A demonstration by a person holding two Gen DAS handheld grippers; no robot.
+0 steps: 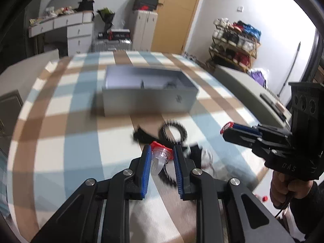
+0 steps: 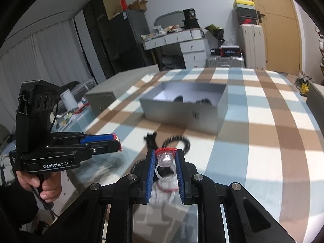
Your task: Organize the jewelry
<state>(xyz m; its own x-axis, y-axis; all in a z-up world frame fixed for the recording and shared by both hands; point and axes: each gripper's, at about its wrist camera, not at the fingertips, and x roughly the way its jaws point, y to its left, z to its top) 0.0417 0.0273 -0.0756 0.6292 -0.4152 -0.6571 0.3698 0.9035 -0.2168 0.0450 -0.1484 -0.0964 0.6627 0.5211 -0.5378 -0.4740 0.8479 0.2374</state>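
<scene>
Nearest to us, each gripper carries a piece: the left gripper (image 1: 162,156) pinches a clear plastic ring with a red top (image 1: 161,155), tilted between its blue pads, and the right gripper (image 2: 165,158) pinches a second clear ring with a red top (image 2: 165,157), its band hanging down between the fingers. Both are lifted off the counter (image 2: 263,141), which wears a checked cloth of blue, brown and cream. Just beyond the fingertips, loose jewelry lies in a small heap: a dark beaded bracelet (image 1: 174,131) in a loop, a black clip-like piece (image 1: 139,135) beside it, and some pale and dark bits nearer in that motion blur keeps us from naming. Farther back, well apart from the heap, stands the open grey box (image 1: 149,101), with a few dark items already lying on its floor. We judge that we are at the carrying step, both rings picked and not yet stowed. The next move calls for bringing each gripper forward over the box's near wall, lowering inside, and spreading the fingers only once the ring is low enough not to bounce; these rings are light and smooth, so they could slip or roll. Then we return for the bracelet.
</scene>
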